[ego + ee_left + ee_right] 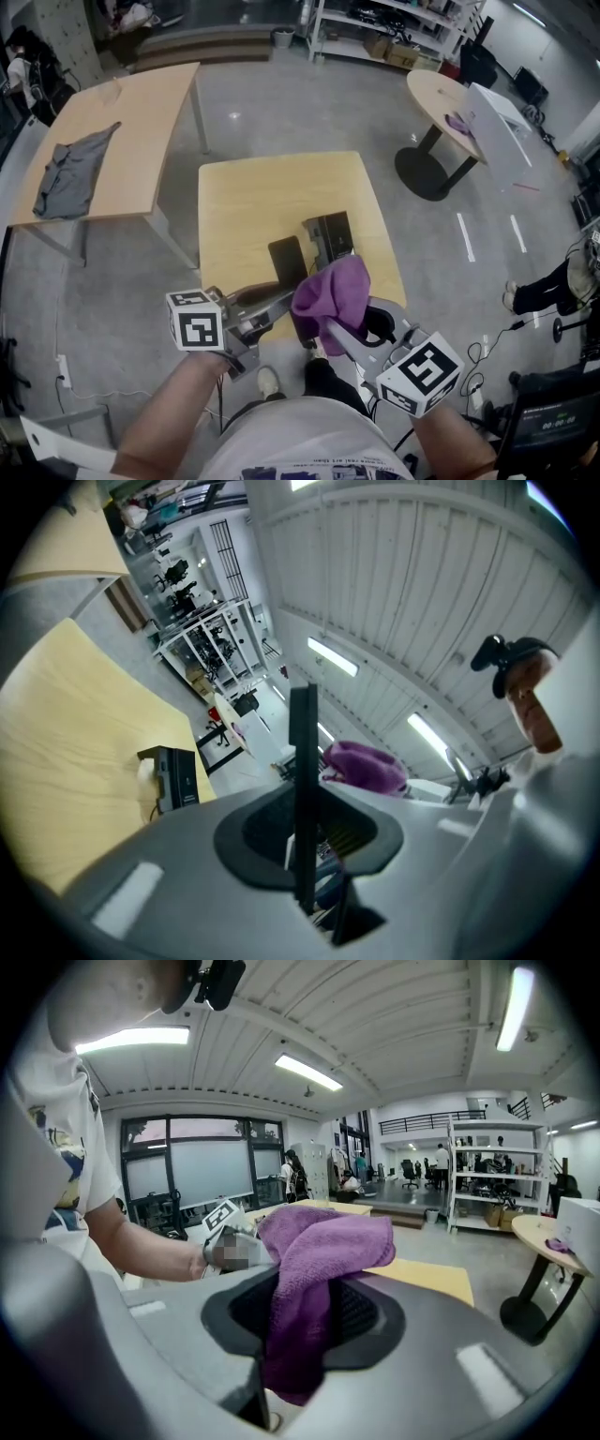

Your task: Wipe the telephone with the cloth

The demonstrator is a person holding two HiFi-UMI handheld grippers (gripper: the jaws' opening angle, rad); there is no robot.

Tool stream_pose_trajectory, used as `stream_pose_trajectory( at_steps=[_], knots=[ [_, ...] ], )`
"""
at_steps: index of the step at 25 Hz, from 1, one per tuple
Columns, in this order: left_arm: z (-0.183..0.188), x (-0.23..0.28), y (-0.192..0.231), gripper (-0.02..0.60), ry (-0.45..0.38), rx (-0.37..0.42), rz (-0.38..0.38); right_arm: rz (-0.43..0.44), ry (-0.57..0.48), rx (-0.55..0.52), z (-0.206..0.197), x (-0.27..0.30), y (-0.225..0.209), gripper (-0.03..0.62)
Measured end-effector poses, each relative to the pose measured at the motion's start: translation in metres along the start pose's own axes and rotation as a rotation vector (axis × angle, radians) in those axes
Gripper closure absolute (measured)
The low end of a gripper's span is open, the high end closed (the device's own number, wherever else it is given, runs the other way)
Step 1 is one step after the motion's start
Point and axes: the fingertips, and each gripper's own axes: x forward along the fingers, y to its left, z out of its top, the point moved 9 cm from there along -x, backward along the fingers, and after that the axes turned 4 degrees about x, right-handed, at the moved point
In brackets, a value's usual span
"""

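Grips the flat dark telephone [288, 261] edge-on between the clamped jaws of the left gripper [272, 302], held over the near part of the wooden table [244, 197]. Pinches the purple cloth [333, 291] in the right gripper [349, 330], jaws closed on its folds, the bunched cloth just right of the telephone. Just beyond on the table, a black box [328, 234]; far left, on a second table [141, 112], a grey garment [70, 173].
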Motion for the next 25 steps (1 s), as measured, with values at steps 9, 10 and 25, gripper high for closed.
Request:
stream_pose_trajectory(
  at_steps=[9, 10, 25],
  knots=[
    [-0.013, 0.007, -0.007, 0.495, 0.034, 0.013, -0.025, 0.040, -0.108, -0.056, 0.060, 0.029, -0.007, 0.476],
    [-0.014, 0.007, -0.007, 0.497, 0.034, 0.016, -0.029, 0.047, -0.103, -0.061, 0.061, 0.033, -0.007, 0.476],
    [0.004, -0.021, -0.007, 0.495, -0.064, -0.004, -0.034, 0.128, 0.020, -0.009, 0.004, 0.033, 0.018, 0.476]
  ],
)
